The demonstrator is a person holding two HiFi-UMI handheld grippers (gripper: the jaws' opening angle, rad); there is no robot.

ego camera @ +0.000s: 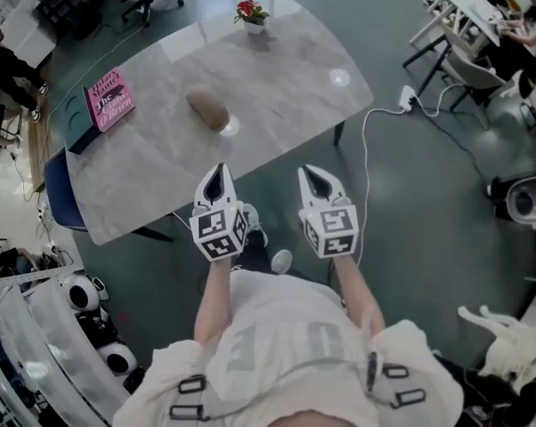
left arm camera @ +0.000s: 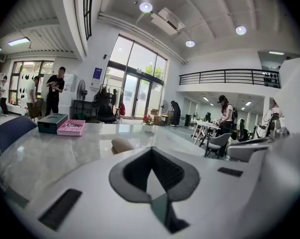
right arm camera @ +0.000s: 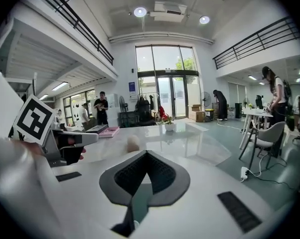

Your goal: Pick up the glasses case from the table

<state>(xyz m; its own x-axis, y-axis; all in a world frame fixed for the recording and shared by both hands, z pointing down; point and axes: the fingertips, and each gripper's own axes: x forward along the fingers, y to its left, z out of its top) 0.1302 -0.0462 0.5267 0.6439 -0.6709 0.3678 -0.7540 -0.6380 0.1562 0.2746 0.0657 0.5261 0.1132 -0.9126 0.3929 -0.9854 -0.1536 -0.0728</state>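
Note:
The tan, oval glasses case (ego camera: 207, 107) lies alone near the middle of the grey marble table (ego camera: 286, 78). Both grippers hang short of the table's near edge, over the floor, and point toward it. My left gripper (ego camera: 218, 173) is nearest the case, with its jaws together and nothing between them. My right gripper (ego camera: 314, 174) is level with it to the right, also shut and empty. In the left gripper view the case (left arm camera: 121, 144) shows just beyond the shut left gripper (left arm camera: 152, 152). In the right gripper view the case (right arm camera: 133, 143) sits farther off, left of the right gripper (right arm camera: 146, 155).
A pink book (ego camera: 110, 99) and a dark teal box (ego camera: 77, 123) lie at the table's left end. A small pot of red flowers (ego camera: 252, 14) stands at the far edge. A blue chair (ego camera: 61, 194) is at the left corner, and a power strip with cable (ego camera: 408, 98) lies on the floor.

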